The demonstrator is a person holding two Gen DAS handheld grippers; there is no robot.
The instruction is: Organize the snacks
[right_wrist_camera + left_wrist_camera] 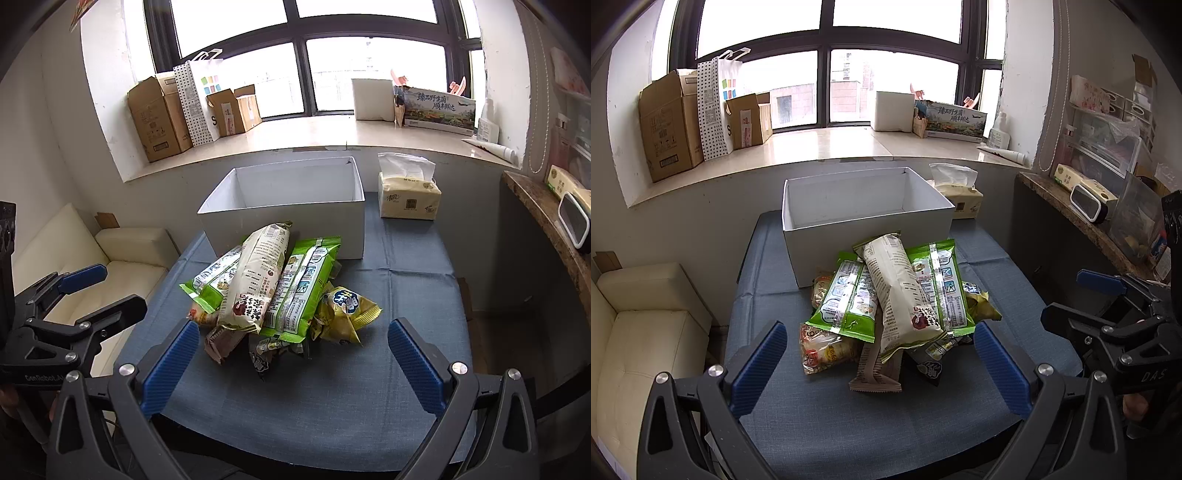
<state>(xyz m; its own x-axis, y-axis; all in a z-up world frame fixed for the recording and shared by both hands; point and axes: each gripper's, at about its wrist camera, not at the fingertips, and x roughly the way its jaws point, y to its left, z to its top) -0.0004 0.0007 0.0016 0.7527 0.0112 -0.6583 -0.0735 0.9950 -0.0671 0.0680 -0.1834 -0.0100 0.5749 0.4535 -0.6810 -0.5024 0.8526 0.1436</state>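
Ahead — snack pile (pixel 886 306) between open left gripper (pixel 881 369)

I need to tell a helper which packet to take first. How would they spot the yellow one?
Start at the open white cardboard box on the blue-covered table; a heap of snack packets lies in front of it. The crinkled yellow foil bag sits at the heap's right edge, the only yellow one, beside long green packets.

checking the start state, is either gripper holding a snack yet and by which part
Nothing is held. The left gripper and right gripper both stand open short of the snack pile, fingers empty.
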